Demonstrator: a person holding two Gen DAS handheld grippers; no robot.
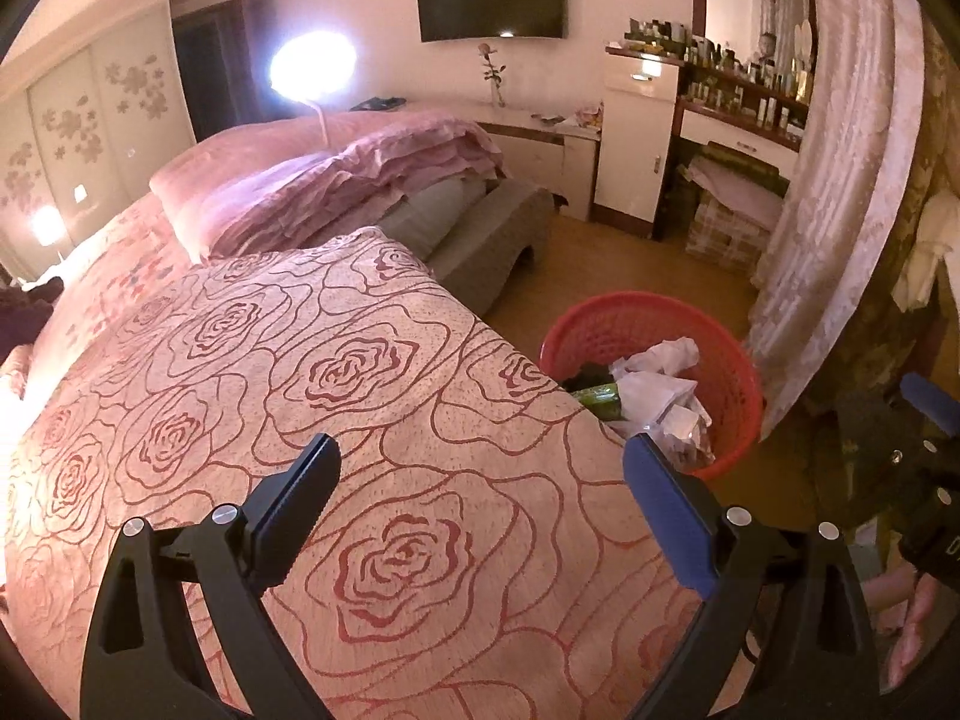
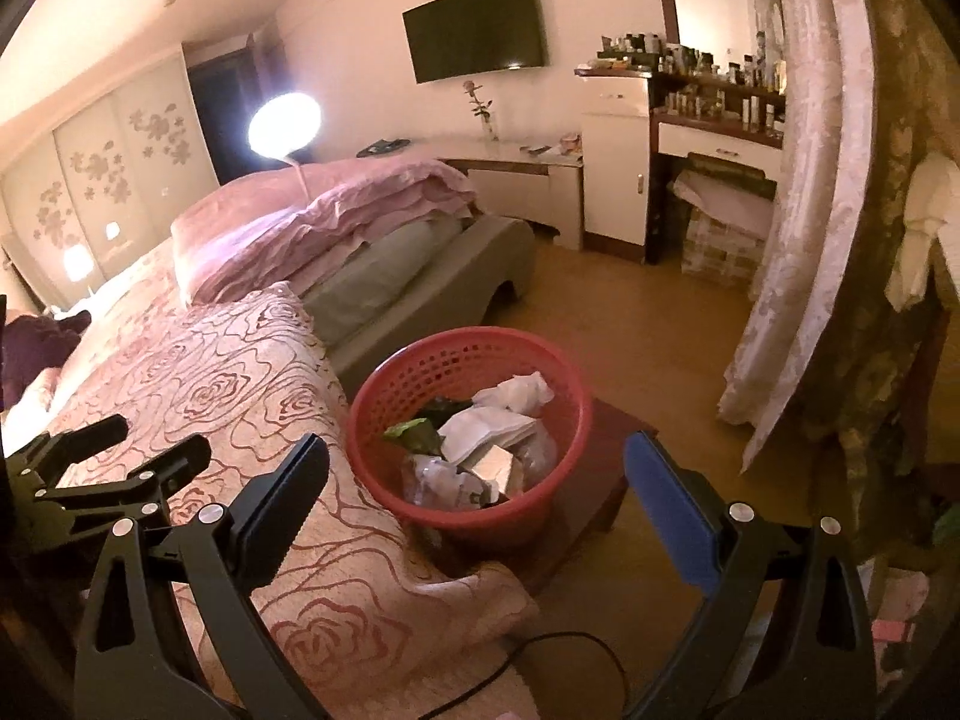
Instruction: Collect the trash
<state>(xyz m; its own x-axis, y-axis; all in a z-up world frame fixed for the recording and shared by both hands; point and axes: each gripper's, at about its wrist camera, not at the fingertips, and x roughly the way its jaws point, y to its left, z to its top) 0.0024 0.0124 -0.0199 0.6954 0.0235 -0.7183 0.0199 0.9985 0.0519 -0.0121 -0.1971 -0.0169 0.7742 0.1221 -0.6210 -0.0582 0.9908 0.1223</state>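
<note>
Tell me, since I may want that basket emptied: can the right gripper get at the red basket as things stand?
Probably yes. The right gripper is open and empty, the red basket sits just ahead beside the bed, and nothing stands between them.

Left gripper point(image 1: 480, 516), right gripper point(image 2: 477, 516): blk frames, silver screws, blue pad.

Dim warm light; round lamp point(image 1: 312, 66) glares white; fisheye edges bent, dark.
</note>
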